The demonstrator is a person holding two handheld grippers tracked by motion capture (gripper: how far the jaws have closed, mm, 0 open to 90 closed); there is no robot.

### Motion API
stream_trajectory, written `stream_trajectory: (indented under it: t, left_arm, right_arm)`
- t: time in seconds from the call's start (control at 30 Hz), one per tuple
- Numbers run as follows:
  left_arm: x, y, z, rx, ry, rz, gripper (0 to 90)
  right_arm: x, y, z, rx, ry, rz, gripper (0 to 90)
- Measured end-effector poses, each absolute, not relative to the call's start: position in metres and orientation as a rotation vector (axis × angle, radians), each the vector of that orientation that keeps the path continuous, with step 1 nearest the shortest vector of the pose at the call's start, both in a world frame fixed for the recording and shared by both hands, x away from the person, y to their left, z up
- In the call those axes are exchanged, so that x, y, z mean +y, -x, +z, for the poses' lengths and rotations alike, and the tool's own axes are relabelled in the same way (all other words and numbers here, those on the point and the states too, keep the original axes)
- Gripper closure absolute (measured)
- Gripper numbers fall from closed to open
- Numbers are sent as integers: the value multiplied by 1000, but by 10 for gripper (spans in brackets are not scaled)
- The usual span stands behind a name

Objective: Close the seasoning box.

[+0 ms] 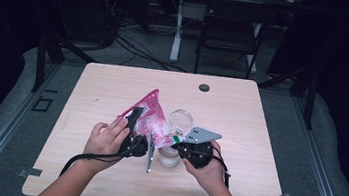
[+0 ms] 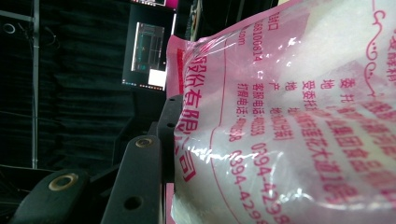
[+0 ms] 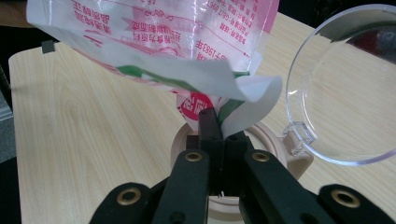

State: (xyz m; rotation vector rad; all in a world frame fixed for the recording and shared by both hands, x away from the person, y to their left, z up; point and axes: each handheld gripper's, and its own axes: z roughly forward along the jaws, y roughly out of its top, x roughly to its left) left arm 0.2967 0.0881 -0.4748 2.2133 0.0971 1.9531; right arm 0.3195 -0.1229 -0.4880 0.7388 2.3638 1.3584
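Surroundings: a pale wood tabletop (image 1: pixel 240 116) with a small dark round cap (image 1: pixel 204 87) near its far edge; a black chair (image 1: pixel 234 27) and a white table leg stand on the floor beyond.
In the way: the jar's clear hinged lid (image 3: pixel 343 88) stands open just beside the bag's lower corner, and the bag itself hangs between the right claw's camera and the far tabletop.
Bag: a pink and clear printed bag (image 1: pixel 152 118) of white grains is held tilted above the tabletop, its low corner over the jar.
Jar: a jar (image 1: pixel 169 155) with a beige rim (image 3: pixel 266 135) stands on the tabletop directly under that corner.
Left claw (image 1: pixel 135 123): jaws part-way closed, gripping the bag's body; one black jaw presses flat against the film.
Right claw (image 3: pixel 215 123): jaws fully closed, pinching the bag's lower corner, where the film (image 3: pixel 243 86) is folded, right over the jar's mouth.
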Motion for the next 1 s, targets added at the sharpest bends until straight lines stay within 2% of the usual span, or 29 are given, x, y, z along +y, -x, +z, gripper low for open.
stream_trajectory:
  t: [1.0]
  left_arm:
    - [86, -296, -473, 89, -2208, 1950, 640]
  right_arm:
    - [-124, -320, -488, 2361, -742, 1355, 900]
